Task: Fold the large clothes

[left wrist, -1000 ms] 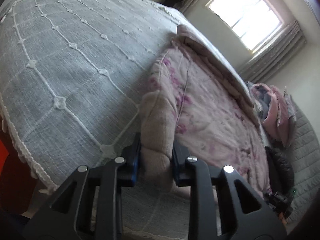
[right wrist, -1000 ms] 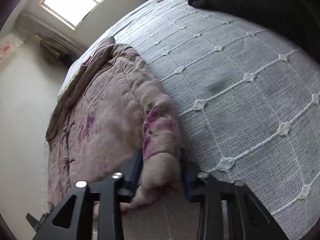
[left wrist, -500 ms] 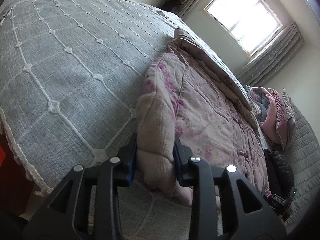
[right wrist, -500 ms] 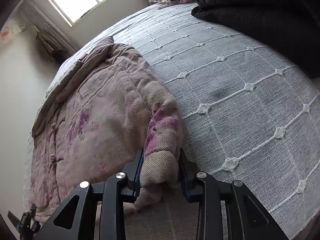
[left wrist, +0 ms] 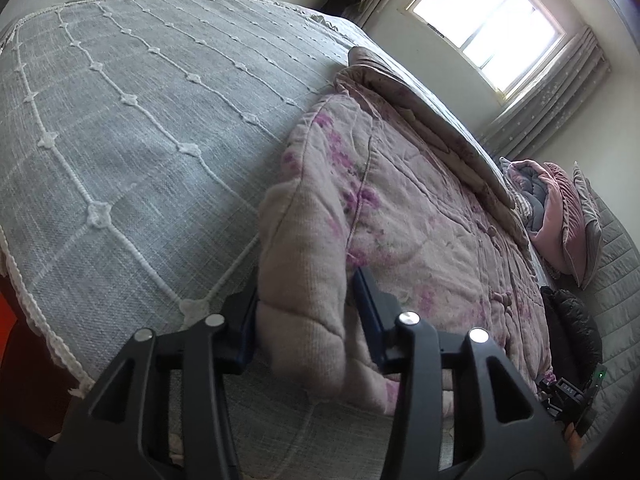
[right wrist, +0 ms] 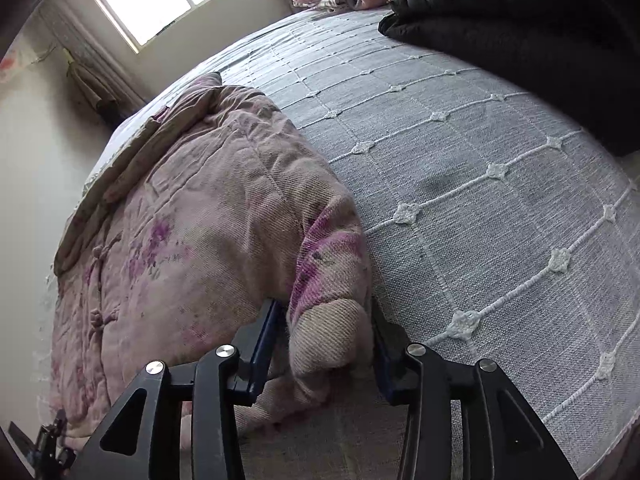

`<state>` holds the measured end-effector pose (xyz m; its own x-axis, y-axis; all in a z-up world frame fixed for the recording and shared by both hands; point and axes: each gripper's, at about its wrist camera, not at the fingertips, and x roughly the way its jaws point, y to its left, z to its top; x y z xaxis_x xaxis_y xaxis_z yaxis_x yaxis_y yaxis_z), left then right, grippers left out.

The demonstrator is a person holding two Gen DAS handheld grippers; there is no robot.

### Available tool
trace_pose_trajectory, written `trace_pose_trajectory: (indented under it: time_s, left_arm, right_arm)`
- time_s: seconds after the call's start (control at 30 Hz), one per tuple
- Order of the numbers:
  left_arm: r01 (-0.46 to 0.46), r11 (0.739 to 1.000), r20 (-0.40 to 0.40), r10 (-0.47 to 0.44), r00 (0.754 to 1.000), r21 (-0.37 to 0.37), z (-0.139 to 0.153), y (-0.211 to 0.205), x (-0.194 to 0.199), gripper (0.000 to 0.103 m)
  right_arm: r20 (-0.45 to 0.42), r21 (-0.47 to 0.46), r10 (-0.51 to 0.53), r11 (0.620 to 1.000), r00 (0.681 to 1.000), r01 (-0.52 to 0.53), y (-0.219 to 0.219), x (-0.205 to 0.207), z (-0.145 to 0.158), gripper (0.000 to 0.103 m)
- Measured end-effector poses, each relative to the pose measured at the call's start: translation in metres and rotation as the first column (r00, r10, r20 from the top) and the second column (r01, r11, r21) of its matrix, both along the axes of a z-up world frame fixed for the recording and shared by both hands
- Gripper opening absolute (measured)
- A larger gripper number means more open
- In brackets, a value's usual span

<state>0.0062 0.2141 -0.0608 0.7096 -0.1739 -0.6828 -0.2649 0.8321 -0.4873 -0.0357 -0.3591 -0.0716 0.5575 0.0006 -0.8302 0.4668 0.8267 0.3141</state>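
Note:
A padded pink jacket with purple flowers point(left wrist: 400, 208) lies folded on the grey bedspread point(left wrist: 120, 128). My left gripper point(left wrist: 304, 296) straddles its near left corner, a thick roll of fabric. Its jaws are opening, and a thin gap shows at the right pad point(left wrist: 366, 300). In the right wrist view the jacket point(right wrist: 192, 216) fills the left half. My right gripper point(right wrist: 326, 320) straddles the near right corner, a rolled cuff end. Those jaws are opening too, and the left pad point(right wrist: 266, 334) stands off the cloth. Both corners rest on the bed.
A black puffer jacket point(right wrist: 520, 12) lies on the bedspread point(right wrist: 480, 200) at the far right. Pink and grey bedding point(left wrist: 560, 208) is piled near the window wall. The bed's fringed edge point(left wrist: 24, 292) drops off at the left. My other gripper point(left wrist: 568, 396) shows at the lower right.
Both pairs of jaws have widened around the jacket corners. The rolled corners have settled onto the bedspread, and both hands have barely moved.

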Motion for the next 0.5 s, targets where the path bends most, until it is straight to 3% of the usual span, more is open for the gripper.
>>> trace_pose_trajectory:
  time_s: [0.3, 0.43, 0.5]
  left_arm:
    - [0.001, 0.999, -0.007, -0.001, 1.000, -0.043, -0.0051, 0.0032, 0.0019, 0.044]
    - [-0.007, 1.000, 0.005, 0.007, 1.000, -0.008, -0.0035, -0.0015, 0.0007, 0.044]
    - [-0.006, 1.000, 0.013, 0.006, 1.000, -0.002, -0.0026, -0.0033, 0.0003, 0.038]
  right_arm:
    - [0.007, 0.029, -0.012, 0.999, 1.000, 0.012, -0.0013, 0.0019, -0.0032, 0.045]
    - [0.003, -0.002, 0.001, 1.000, 1.000, -0.001, 0.0026, 0.0019, -0.0016, 0.046]
    - [0.004, -0.011, 0.006, 1.000, 1.000, -0.006, 0.0040, 0.0014, -0.0007, 0.043]
